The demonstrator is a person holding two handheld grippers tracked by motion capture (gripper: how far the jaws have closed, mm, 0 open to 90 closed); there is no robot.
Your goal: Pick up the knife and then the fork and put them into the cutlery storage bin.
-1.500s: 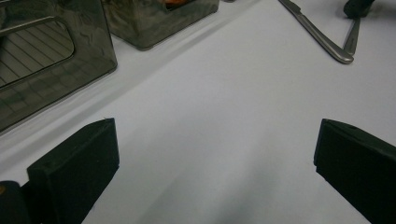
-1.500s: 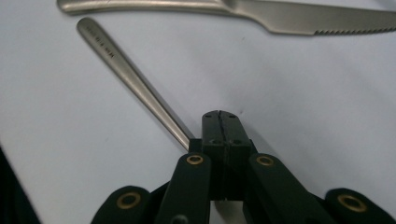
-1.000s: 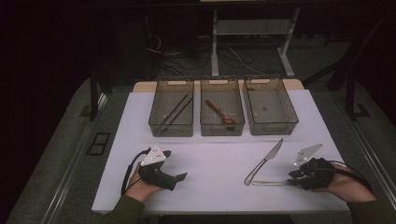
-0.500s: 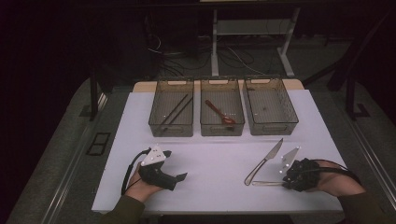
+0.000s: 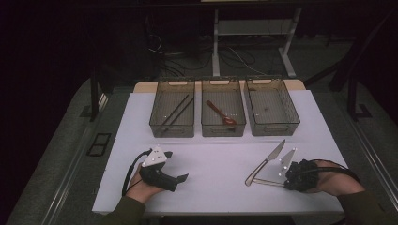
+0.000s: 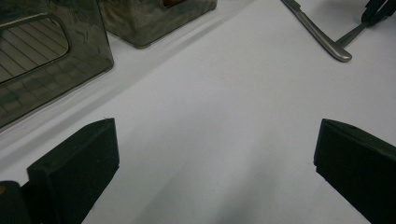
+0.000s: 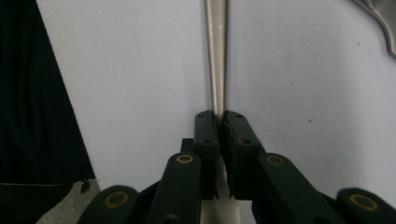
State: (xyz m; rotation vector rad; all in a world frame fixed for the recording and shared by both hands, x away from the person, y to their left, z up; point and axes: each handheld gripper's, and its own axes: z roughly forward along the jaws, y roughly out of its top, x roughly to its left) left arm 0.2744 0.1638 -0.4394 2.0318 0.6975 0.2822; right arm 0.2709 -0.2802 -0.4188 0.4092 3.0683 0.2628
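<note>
My right tongs pinch a thin metal handle (left tongs spread wide), so I should lift slowly and level.

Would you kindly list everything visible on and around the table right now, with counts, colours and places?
Bins: three, smoky clear, in a row at the table's far edge.
Chopsticks: dark pair, in the left bin.
Spoon: one, reddish brown, in the middle bin.
Knife: one, silver, on the table at near right.
Thin metal utensil: one, silver, beside the knife; type unclear.
Table: one, white top.
Left gripper: black, jaws wide apart, near left.
Right gripper: black, jaws closed on the thin utensil.
</note>
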